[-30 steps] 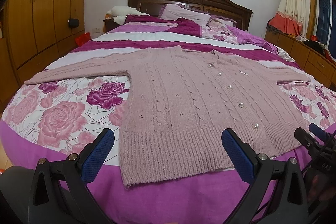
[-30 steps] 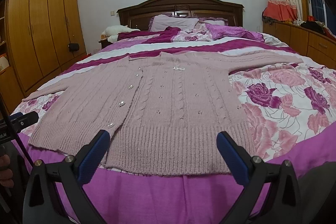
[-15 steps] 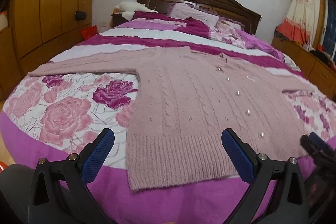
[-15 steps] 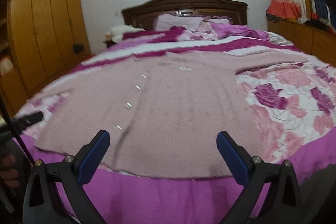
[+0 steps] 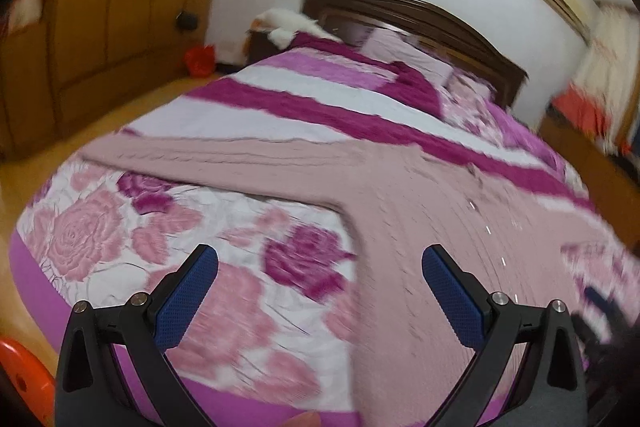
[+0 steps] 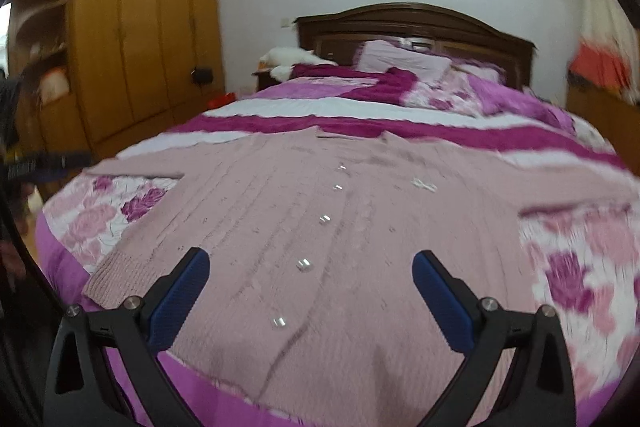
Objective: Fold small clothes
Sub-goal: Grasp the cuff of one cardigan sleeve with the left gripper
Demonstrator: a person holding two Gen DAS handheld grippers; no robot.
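Dusty-pink cable knit, the cardigan (image 6: 328, 239) lies flat and spread across the bed (image 6: 580, 267), sleeves stretched out to either side, a ribbed hem near the bed's foot and a row of shiny round buttons (image 6: 303, 265) down its front. Under it is a quilted cover printed with large roses and magenta bands. Both views are motion-blurred. The left gripper (image 5: 320, 291) hangs above the rose print just beside the knit, its blue textured fingers (image 5: 188, 299) spread wide, holding nothing. The right gripper (image 6: 310, 295) hangs over the cardigan's lower front, fingers equally wide apart and empty.
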